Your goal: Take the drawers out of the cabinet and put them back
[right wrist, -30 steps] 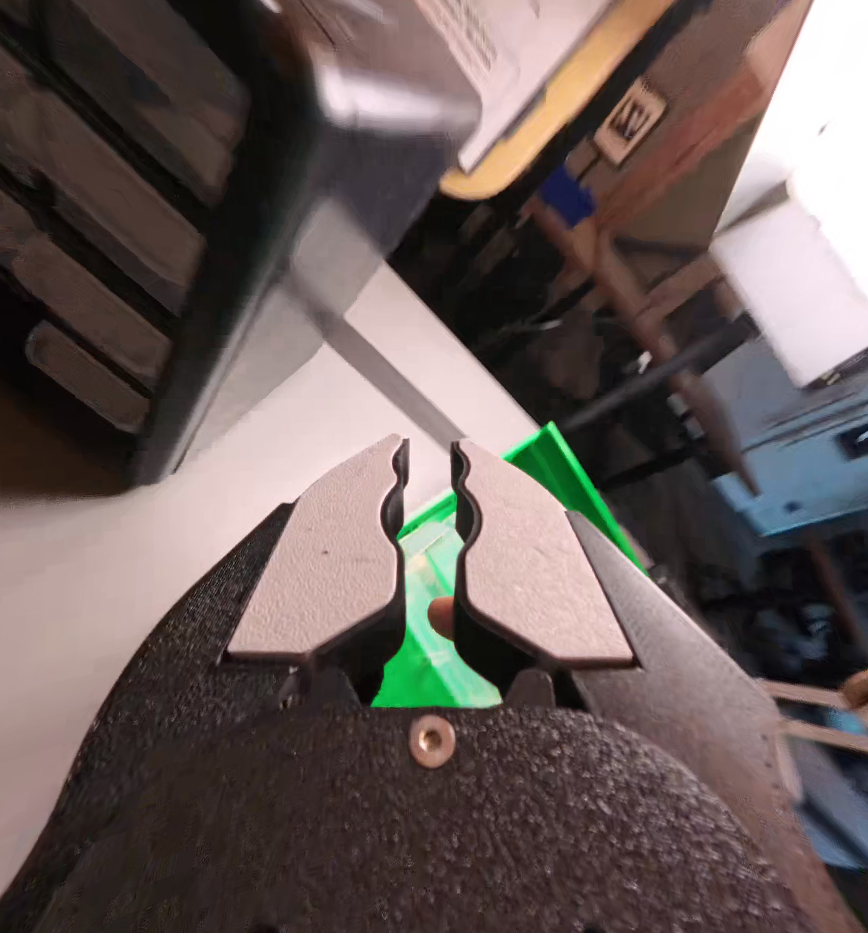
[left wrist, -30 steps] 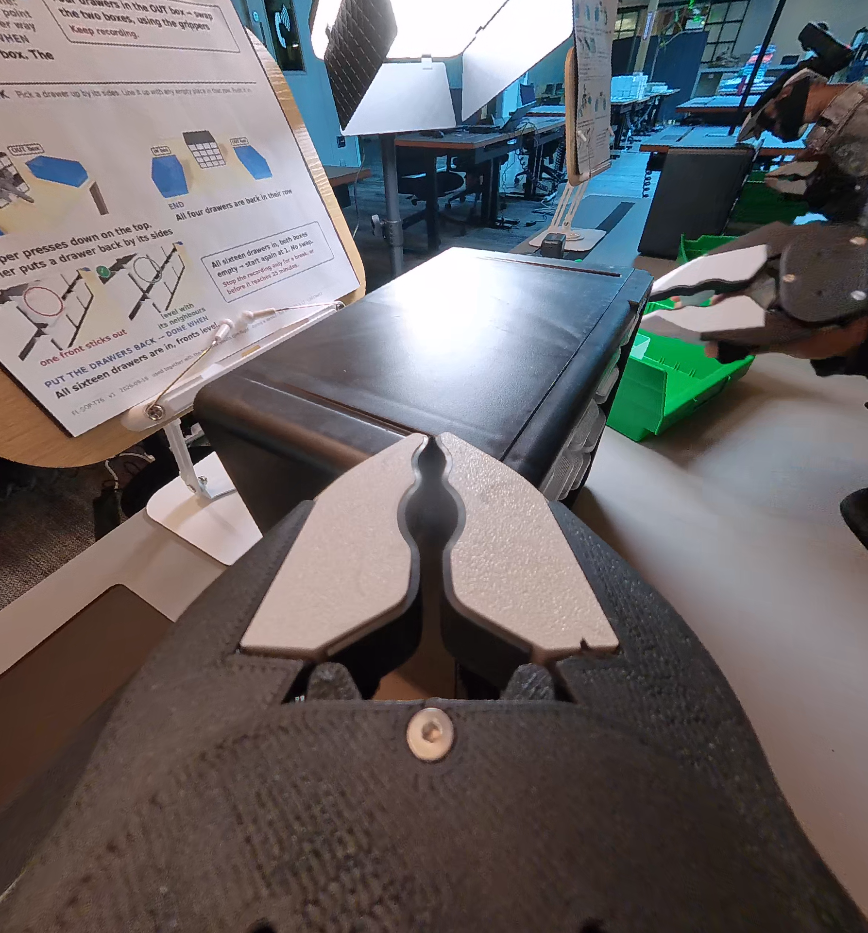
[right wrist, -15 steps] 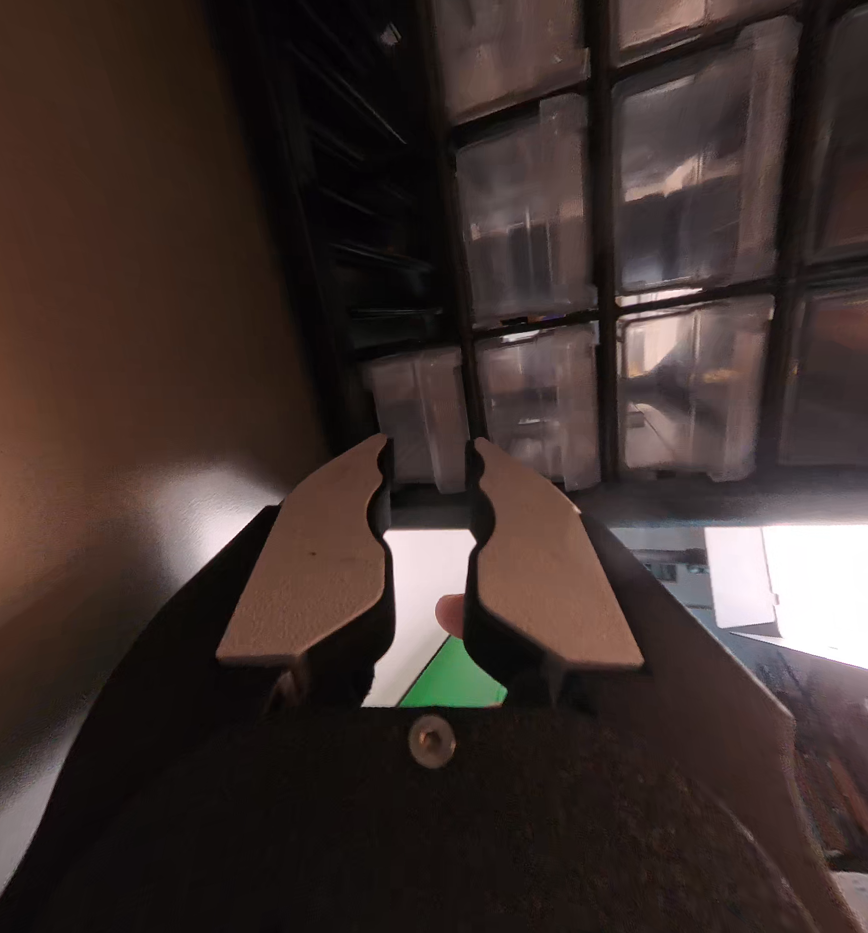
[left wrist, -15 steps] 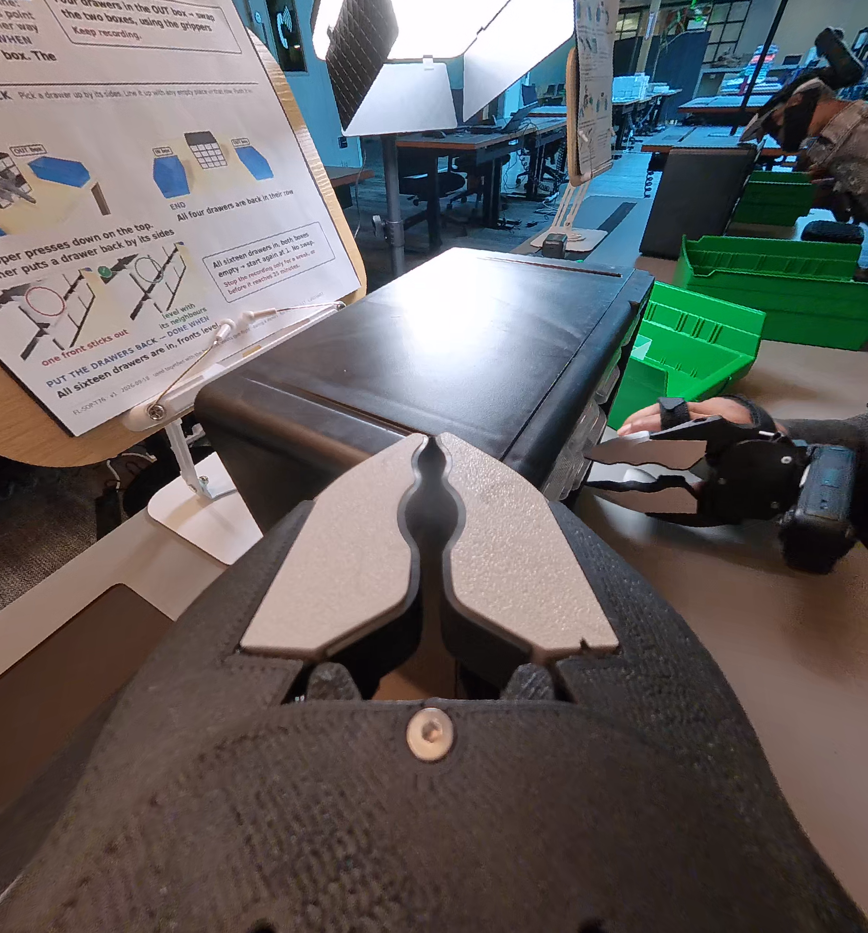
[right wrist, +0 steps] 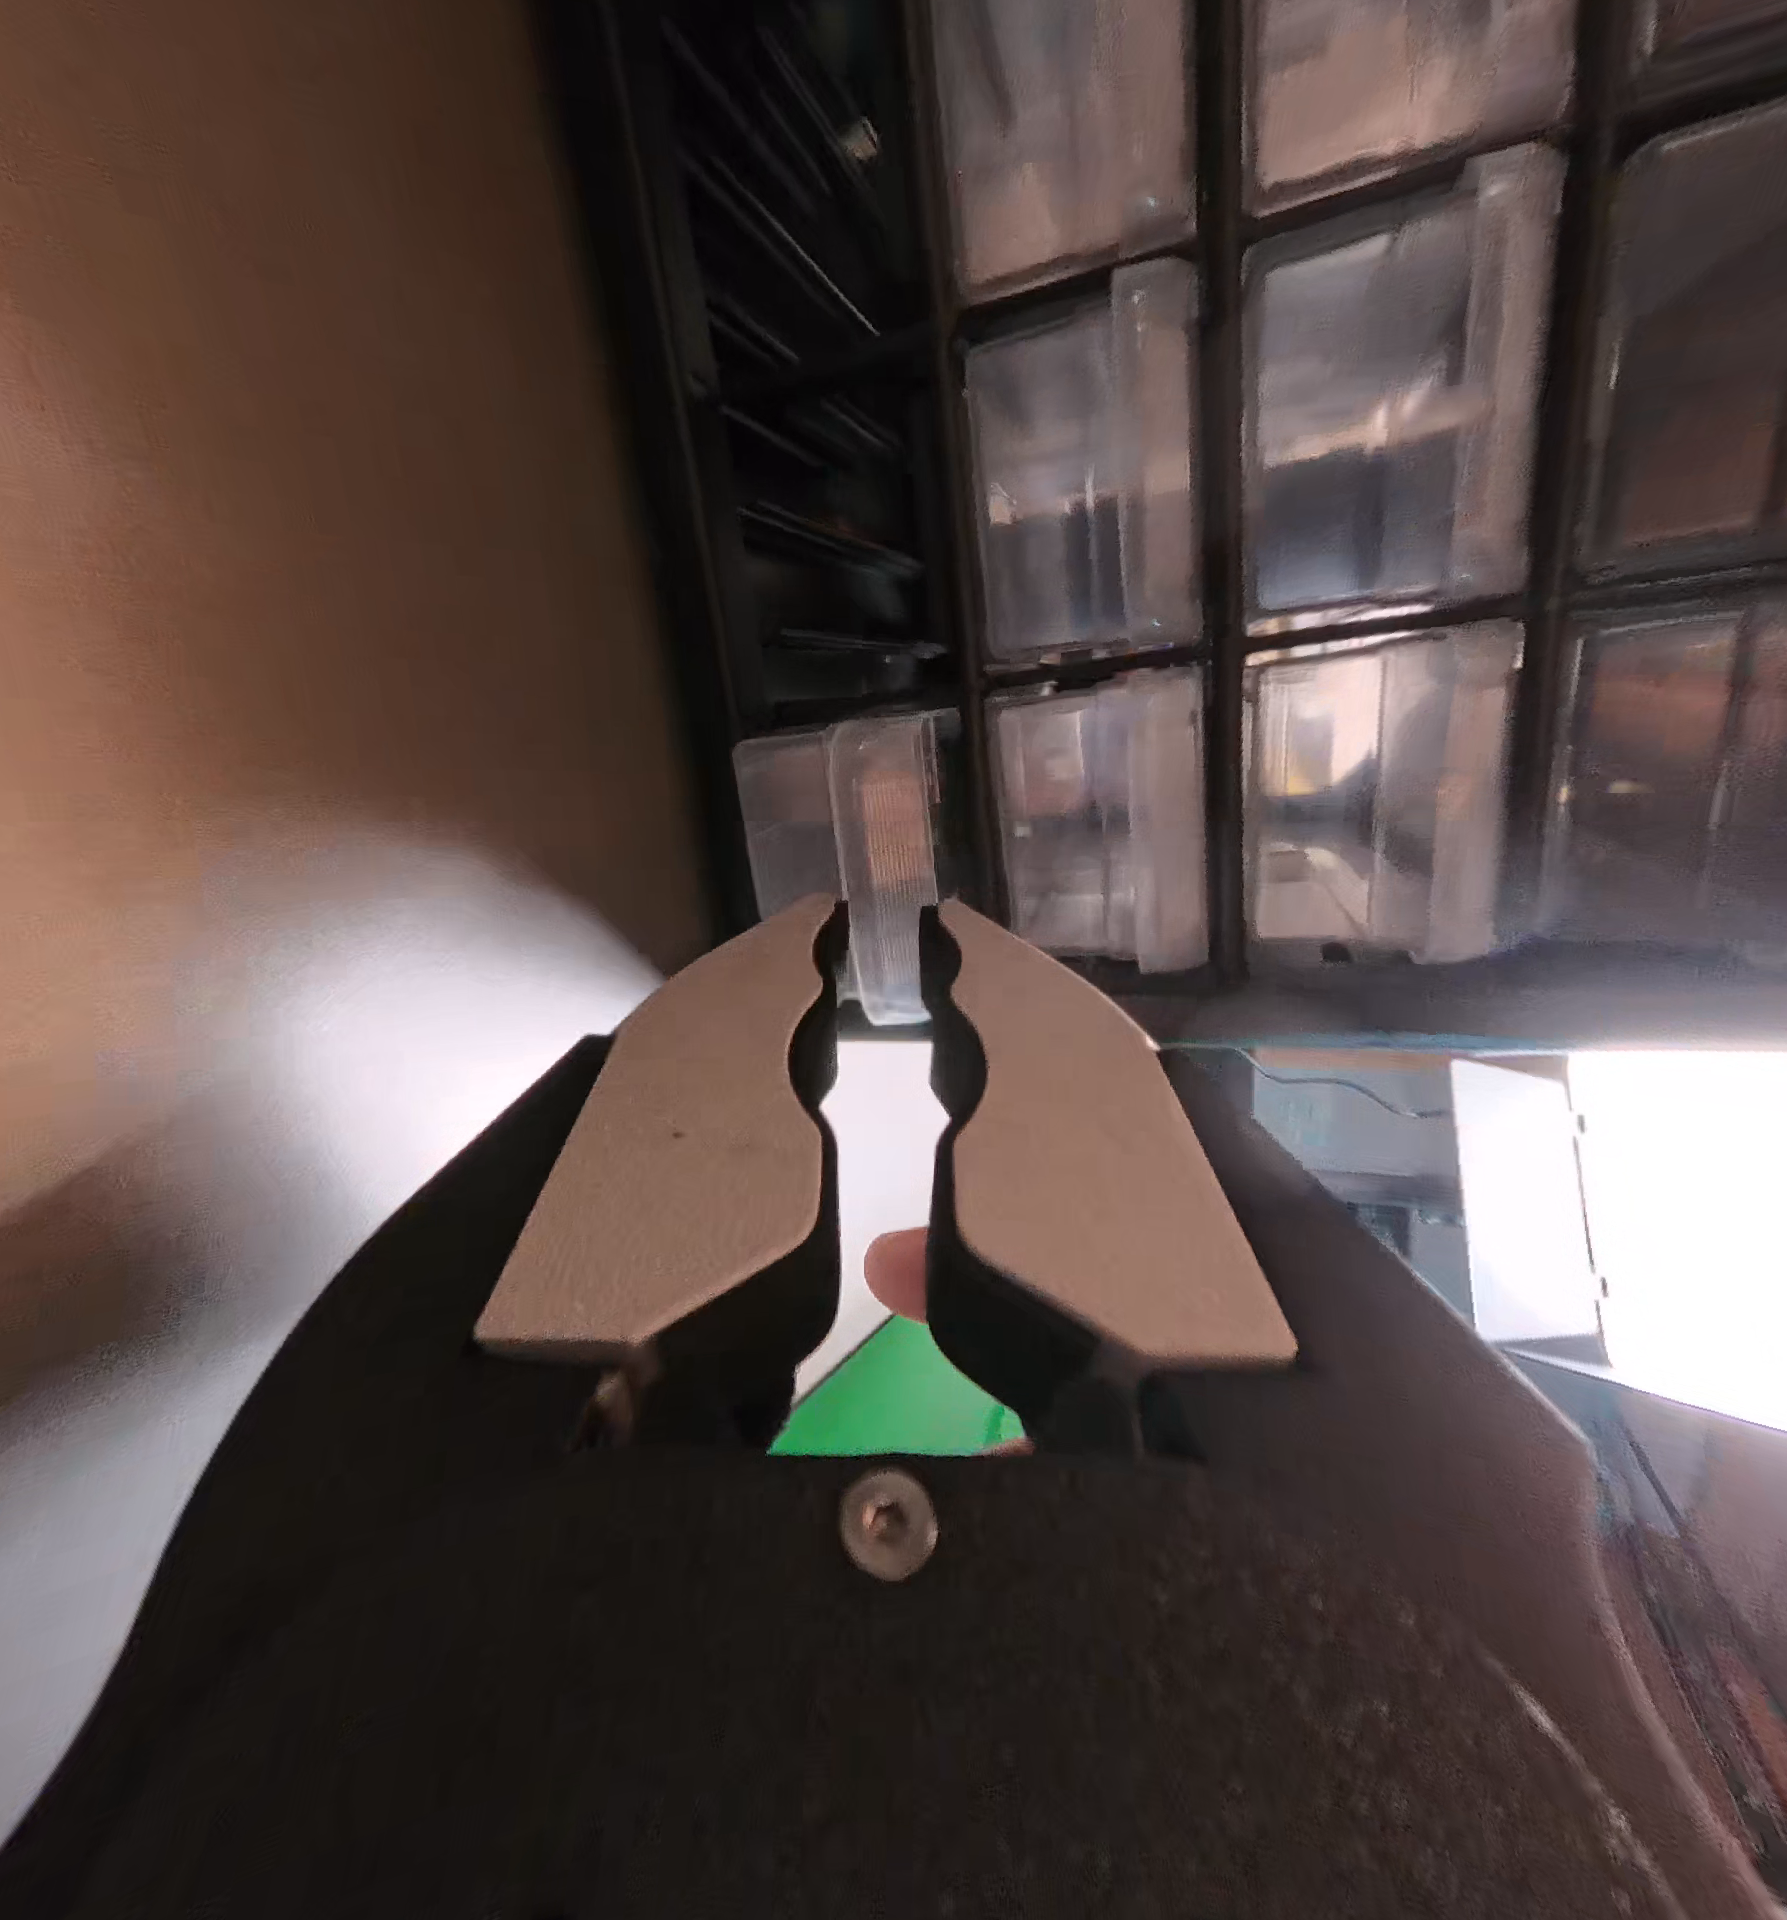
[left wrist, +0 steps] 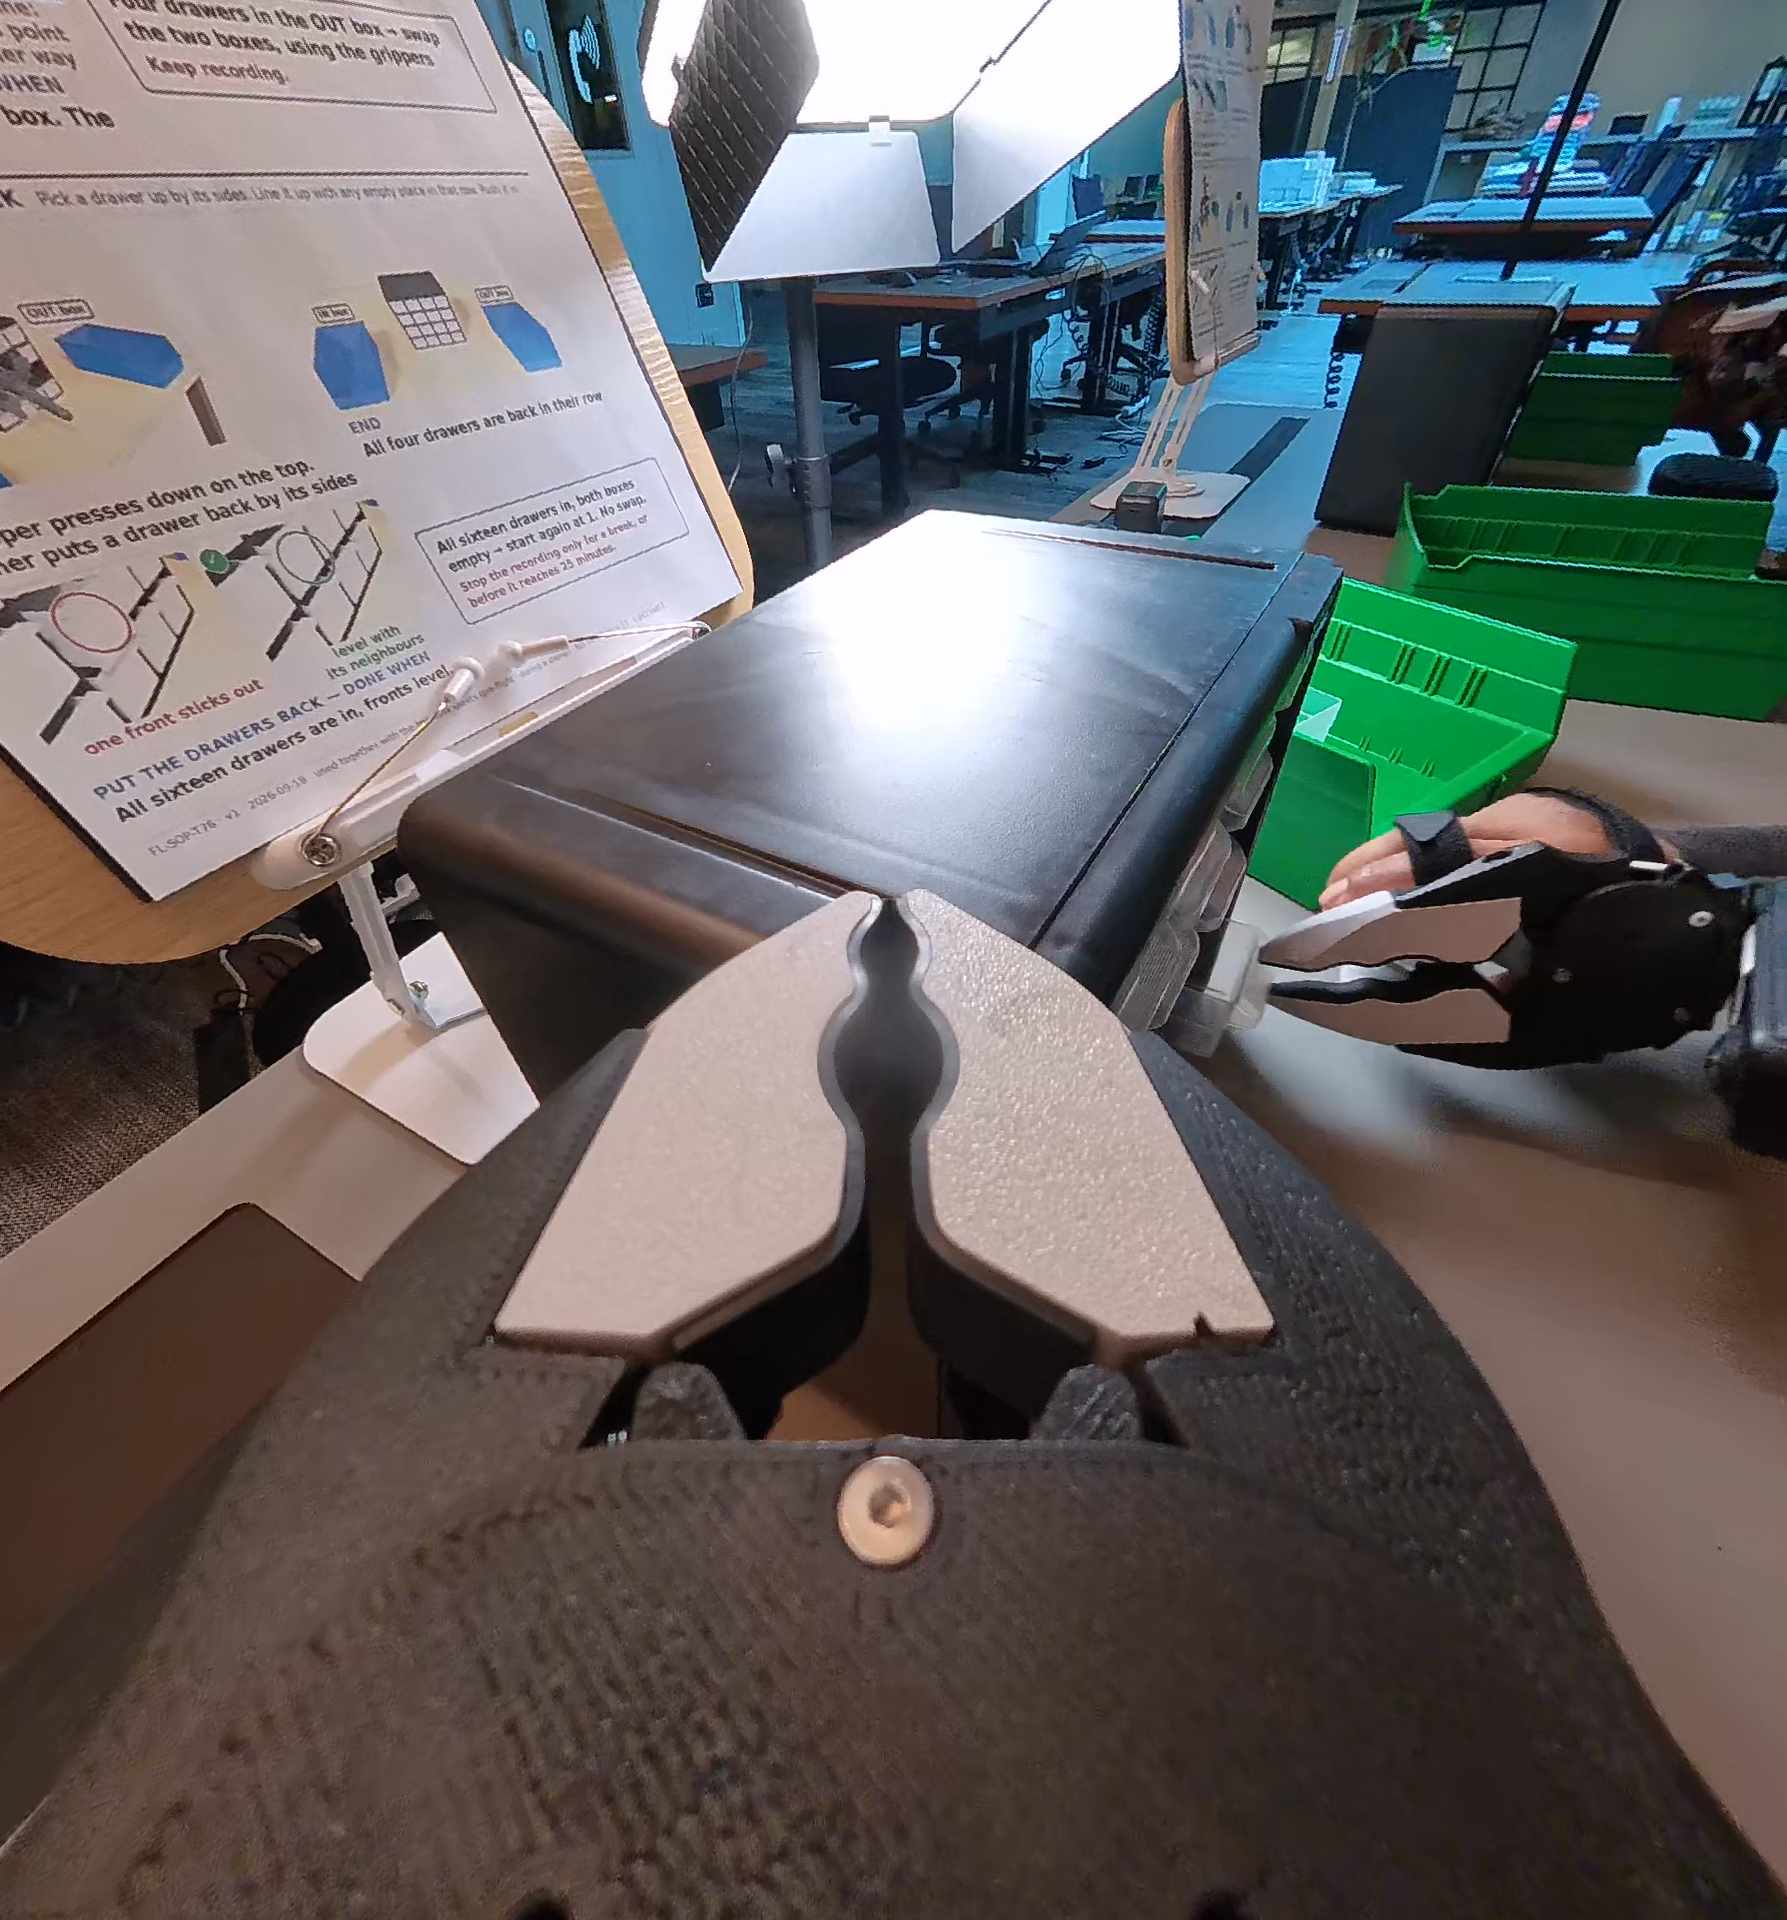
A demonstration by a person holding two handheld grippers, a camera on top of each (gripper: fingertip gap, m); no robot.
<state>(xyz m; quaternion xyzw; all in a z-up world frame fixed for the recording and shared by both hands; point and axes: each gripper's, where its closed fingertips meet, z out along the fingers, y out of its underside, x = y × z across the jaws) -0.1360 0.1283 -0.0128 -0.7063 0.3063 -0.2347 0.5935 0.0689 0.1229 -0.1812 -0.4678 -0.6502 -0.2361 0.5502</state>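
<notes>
The black cabinet [left wrist: 920,707] stands on the table, its top facing me in the left wrist view. My left gripper [left wrist: 884,914] is shut and empty, its tips at the cabinet's near top edge. My right gripper [right wrist: 884,920] is rolled sideways and shut on the tab handle of a clear drawer [right wrist: 795,821] at the corner of the cabinet front [right wrist: 1221,644]. In the left wrist view, the right gripper [left wrist: 1268,961] holds that drawer [left wrist: 1216,997] low at the cabinet's front, sticking out a little. Several clear drawers [right wrist: 1377,436] sit in their slots. The slots [right wrist: 816,416] beside the held drawer are dark and empty.
Two green bins [left wrist: 1419,727] [left wrist: 1616,603] stand on the table [left wrist: 1491,1299] past the cabinet's front. An instruction board [left wrist: 297,416] on a white stand rises left of the cabinet. A bright lamp panel [left wrist: 868,125] hangs behind.
My right gripper came down from the green bin to the cabinet front and closed on the corner drawer's handle. My left gripper has not moved.
</notes>
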